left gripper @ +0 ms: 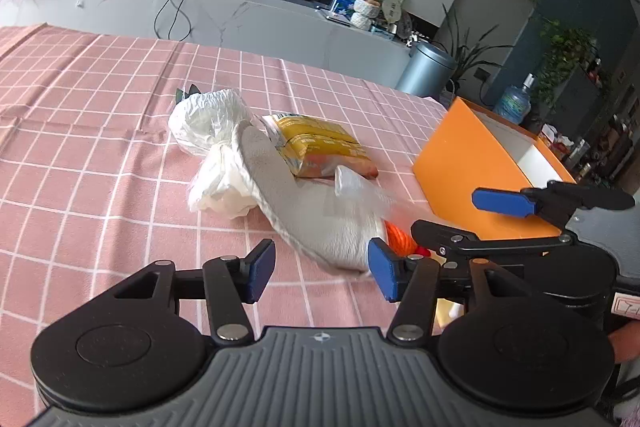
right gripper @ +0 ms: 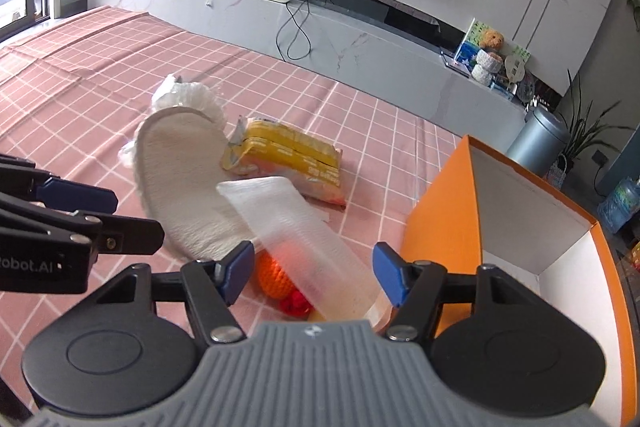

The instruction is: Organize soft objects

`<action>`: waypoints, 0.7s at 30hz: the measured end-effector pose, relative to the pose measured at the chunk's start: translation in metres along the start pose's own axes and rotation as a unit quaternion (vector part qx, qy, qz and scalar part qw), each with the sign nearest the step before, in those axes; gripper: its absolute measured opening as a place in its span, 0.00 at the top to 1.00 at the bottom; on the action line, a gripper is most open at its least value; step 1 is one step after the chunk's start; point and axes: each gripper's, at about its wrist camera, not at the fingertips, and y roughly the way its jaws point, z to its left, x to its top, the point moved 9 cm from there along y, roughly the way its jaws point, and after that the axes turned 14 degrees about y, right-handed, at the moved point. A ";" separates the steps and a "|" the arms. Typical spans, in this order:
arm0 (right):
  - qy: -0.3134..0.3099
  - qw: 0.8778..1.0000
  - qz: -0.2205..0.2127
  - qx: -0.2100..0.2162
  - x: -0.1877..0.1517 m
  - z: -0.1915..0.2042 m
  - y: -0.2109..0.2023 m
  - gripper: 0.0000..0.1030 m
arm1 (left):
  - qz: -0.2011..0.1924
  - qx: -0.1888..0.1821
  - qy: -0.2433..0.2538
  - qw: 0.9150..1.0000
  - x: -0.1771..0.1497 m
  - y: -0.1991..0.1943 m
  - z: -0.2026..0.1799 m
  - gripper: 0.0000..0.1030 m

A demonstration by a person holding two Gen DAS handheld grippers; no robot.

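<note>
A pale slipper (left gripper: 304, 203) lies sole-up on the pink checked cloth, leaning on a white plastic bag (left gripper: 208, 119) and a yellow snack packet (left gripper: 320, 143). My left gripper (left gripper: 323, 270) is open just short of the slipper's near end, with nothing between its pads. In the right wrist view a blurred translucent packet (right gripper: 304, 227) lies over the slipper (right gripper: 188, 183) and an orange knitted toy (right gripper: 272, 277). My right gripper (right gripper: 315, 273) is open around the packet's near end, pads not pressing. The yellow packet (right gripper: 288, 155) lies behind.
An open orange box (right gripper: 440, 227) with a white inside stands right of the pile, close to the right gripper (left gripper: 472, 217). The left gripper (right gripper: 96, 213) comes in from the left edge. The pink cloth (left gripper: 100, 131) stretches left and back. A low grey cabinet (right gripper: 360, 43) runs behind.
</note>
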 end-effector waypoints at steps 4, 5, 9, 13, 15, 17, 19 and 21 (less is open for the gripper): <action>0.040 0.999 0.018 -0.009 0.006 -0.006 0.014 0.38 | 0.002 0.004 -0.028 1.000 0.006 0.017 0.006 0.38; 0.044 0.999 0.017 -0.018 0.007 -0.006 0.016 0.38 | 0.001 0.007 -0.036 0.999 0.007 0.020 0.008 0.38; 0.078 0.996 0.032 -0.011 0.004 -0.006 0.023 0.37 | 0.004 0.005 -0.069 0.998 0.009 0.028 0.019 0.40; 0.102 0.994 0.045 -0.005 -0.006 -0.008 0.032 0.52 | 0.006 0.005 -0.067 0.998 0.011 0.032 0.019 0.63; 0.114 0.992 0.048 0.009 -0.008 -0.007 0.032 0.65 | 0.007 0.011 -0.060 0.998 0.011 0.032 0.017 0.74; 0.116 0.992 0.045 0.018 -0.007 -0.005 0.030 0.82 | 0.007 0.016 -0.057 0.998 0.011 0.032 0.017 0.92; 0.109 0.993 0.039 0.019 -0.006 -0.003 0.027 0.95 | 0.003 0.020 -0.055 0.998 0.011 0.029 0.017 0.95; 0.103 0.994 0.029 0.016 -0.004 -0.003 0.022 1.00 | -0.004 0.024 -0.051 0.998 0.012 0.024 0.016 0.95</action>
